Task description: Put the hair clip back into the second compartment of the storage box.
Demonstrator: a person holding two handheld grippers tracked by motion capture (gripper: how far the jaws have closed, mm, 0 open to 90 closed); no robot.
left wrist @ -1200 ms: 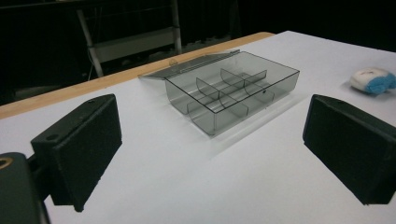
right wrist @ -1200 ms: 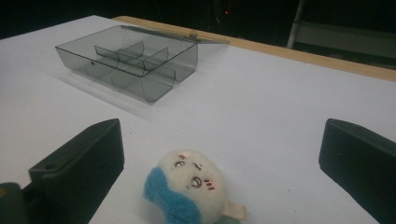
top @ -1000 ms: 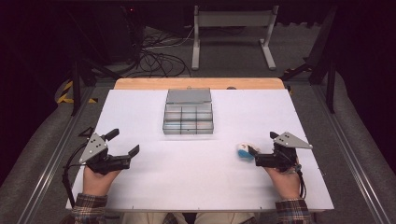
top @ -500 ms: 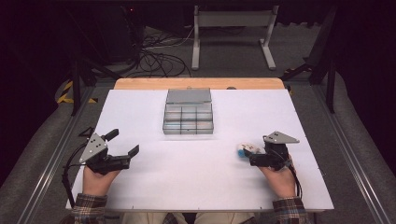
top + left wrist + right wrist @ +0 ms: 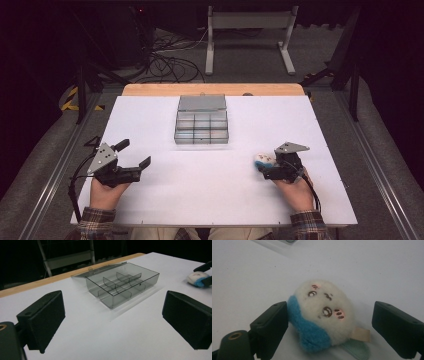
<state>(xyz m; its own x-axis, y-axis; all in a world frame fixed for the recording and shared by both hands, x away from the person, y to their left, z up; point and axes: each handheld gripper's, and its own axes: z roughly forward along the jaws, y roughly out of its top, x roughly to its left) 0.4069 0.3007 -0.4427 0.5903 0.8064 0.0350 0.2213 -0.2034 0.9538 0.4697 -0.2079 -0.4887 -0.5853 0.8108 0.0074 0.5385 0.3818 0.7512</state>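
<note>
A small white-and-blue plush toy (image 5: 322,317) lies on the white table (image 5: 210,190) between the jaws of the right gripper (image 5: 266,167), which have just been closing; the left pad touches its blue side, the right pad stands clear. The left gripper (image 5: 131,160) hovers wide open and empty, well apart. The toy's underside and lower edge are hidden.

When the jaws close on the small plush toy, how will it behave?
The plush toy looks fluffy and soft, so it will probably squash between the jaws rather than resist. It seems light, so a jaw touching first may push it across the smooth table. Its rounded body might roll a little, though the fur should grip well.
</note>
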